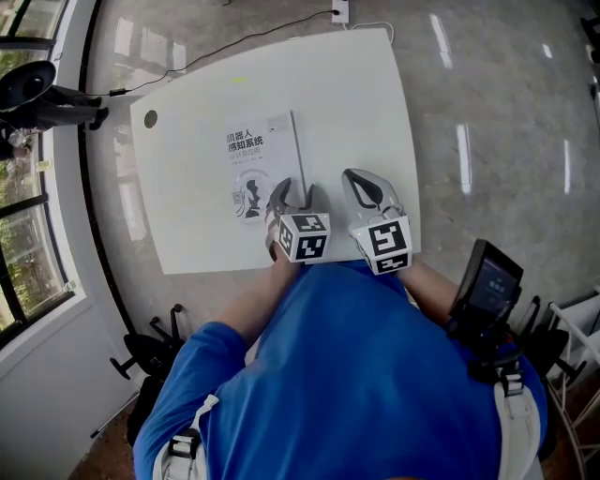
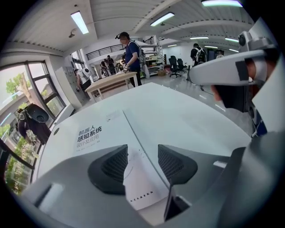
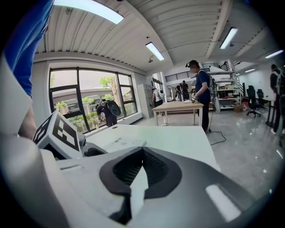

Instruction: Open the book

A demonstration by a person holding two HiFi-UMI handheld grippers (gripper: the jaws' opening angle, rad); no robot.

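Note:
A white book (image 1: 255, 164) with dark printed characters on its cover lies closed on the white table (image 1: 356, 103). My left gripper (image 1: 293, 190) hangs over the book's near right corner, pointing steeply down. In the left gripper view the book (image 2: 95, 133) runs under the left gripper (image 2: 140, 162). The jaws are open, one on each side of the book's right-hand edge, and nothing is gripped. My right gripper (image 1: 352, 176) hovers over bare table just right of the book. In the right gripper view the right gripper (image 3: 141, 152) is shut and holds nothing.
A cable and socket (image 1: 339, 11) lie at the table's far edge, and a round grommet (image 1: 150, 119) is at its far left corner. A black screen device (image 1: 487, 281) stands at the near right. Windows line the left side. People stand at a wooden table (image 2: 111, 82) in the background.

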